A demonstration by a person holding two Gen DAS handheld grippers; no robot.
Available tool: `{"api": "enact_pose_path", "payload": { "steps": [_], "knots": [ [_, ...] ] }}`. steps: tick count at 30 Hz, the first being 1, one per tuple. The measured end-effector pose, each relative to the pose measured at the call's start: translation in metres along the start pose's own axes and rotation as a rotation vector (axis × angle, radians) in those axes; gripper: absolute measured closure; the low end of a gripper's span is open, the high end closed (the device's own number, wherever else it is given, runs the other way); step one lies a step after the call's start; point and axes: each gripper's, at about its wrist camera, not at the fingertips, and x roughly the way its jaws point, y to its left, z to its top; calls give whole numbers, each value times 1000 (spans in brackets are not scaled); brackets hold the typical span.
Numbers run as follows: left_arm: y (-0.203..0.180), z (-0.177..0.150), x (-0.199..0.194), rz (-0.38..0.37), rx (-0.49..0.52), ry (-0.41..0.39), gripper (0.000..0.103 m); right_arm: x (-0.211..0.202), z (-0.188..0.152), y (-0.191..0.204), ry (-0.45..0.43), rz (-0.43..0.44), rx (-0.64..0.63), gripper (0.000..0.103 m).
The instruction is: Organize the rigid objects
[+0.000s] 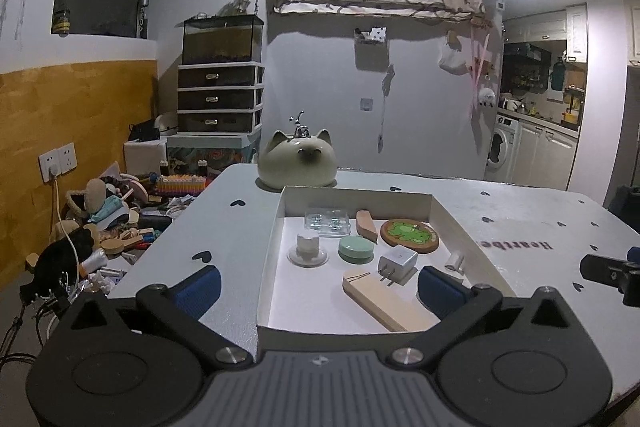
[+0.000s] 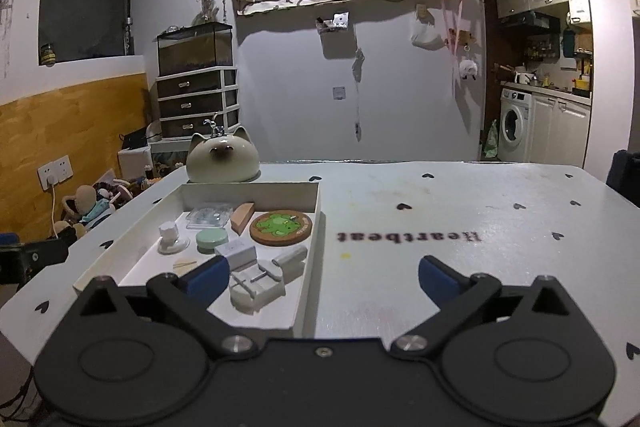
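Every loose item already sits in the white tray [image 1: 276, 227]; the bench [image 2: 440, 195] at its three o'clock lies bare. Left tongs [image 1: 320, 285] and right tongs [image 2: 324, 273] gape wide, holding nothing, so the sorting looks finished.

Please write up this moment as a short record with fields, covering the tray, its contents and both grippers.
surface: pale table with heart marks
tray: shallow white tray, in front of a cat-shaped ceramic piece
in tray: round frog coaster, green round case, white plug adapter, clear plastic box, two wooden blocks, white suction-base piece
left gripper: open, empty, over the tray's near edge
right gripper: open, empty, left finger over the tray
on bare table: nothing loose visible
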Motion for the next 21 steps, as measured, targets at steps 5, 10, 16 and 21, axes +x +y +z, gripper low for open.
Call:
{"api": "enact_pose_path", "payload": {
  "steps": [5, 10, 16, 21],
  "knots": [
    [-1, -1, -10, 1, 15, -21, 0, -12, -3, 2, -37, -15, -8, 0],
    [-2, -3, -13, 3, 17, -23, 0, -16, -3, 2, -44, -18, -1, 0],
    [-2, -1, -15, 11, 23, -20, 0, -15, -5, 2, -36, -21, -5, 0],
    [-2, -1, -15, 11, 24, -19, 0, -15, -6, 2, -34, -22, -5, 0]
  ]
}}
